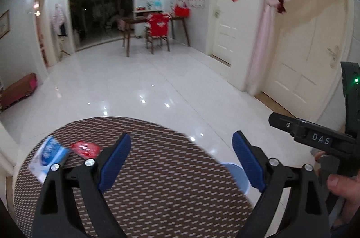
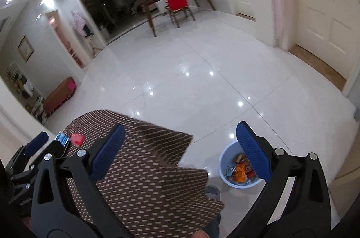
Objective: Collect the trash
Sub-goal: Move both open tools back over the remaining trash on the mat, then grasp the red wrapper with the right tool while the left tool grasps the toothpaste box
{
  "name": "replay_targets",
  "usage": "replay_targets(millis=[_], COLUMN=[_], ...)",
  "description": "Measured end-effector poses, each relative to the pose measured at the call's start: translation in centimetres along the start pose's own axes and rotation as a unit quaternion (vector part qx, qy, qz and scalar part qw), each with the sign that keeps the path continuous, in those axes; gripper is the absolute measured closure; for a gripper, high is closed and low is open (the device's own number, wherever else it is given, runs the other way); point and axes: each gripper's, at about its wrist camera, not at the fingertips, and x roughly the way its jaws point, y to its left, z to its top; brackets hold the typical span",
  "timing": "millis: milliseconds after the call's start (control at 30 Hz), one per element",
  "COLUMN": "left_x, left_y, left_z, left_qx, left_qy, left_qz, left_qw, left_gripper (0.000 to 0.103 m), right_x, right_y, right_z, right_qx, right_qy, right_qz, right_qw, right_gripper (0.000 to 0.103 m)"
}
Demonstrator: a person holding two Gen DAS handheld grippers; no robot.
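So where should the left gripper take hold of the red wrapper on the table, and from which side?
The red wrapper lies flat and crumpled on the table, beside the blue-white packet. Probably best: come down from above with the open left gripper and pinch a raised crease near its right edge, the side away from the packet, so the fingers close on the wrapper alone.

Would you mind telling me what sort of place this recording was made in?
Most likely a home's living and dining area: a glossy tiled floor, a wooden dining table with a chair, and white panelled doors hung with lace curtains.
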Motion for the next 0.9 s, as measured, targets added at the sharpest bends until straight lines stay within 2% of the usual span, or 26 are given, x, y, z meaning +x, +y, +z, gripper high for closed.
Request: replay_targets(millis=[167,333,500,633,733,900], left_x=[-2.8,-3.9,-3.8,-3.2,-1.7,1.5], left_y=[5.8,12.5,19.7,25.2,28.6,31.4], left_z=[-1.4,-3.1,-5.2,-6.8,-7.8,-8.1], left_qx=[-0.03,-0.07,-0.094,-0.115,-0.126,-0.12], left_qy=[-0.011,-0.008,0.002,0.018,0.034,0.061], left_qz=[0.034,0.077,0.152,0.192,0.201,0.174], left_qw=[0.9989,0.9945,0.984,0.9744,0.9709,0.9754], left_gripper=[0.014,0.014,0.014,0.014,0.014,0.014], right_x=[0.7,2.1,4.6,7.1,9.3,13.6], right_y=[5.1,10.3,14.9,18.9,21.4,25.4], right_z=[-0.8,-1.6,-2.6,-3.7,-5.0,-6.6], right_qx=[-0.04,-0.08,-0.116,-0.148,-0.165,-0.21], right_qy=[0.008,0.021,0.042,0.059,0.075,0.106], right_qz=[0.018,0.038,0.055,0.07,0.082,0.107], right_qw=[0.999,0.996,0.991,0.985,0.98,0.966], right_gripper=[0.006,0.006,0.006,0.006,0.006,0.006])
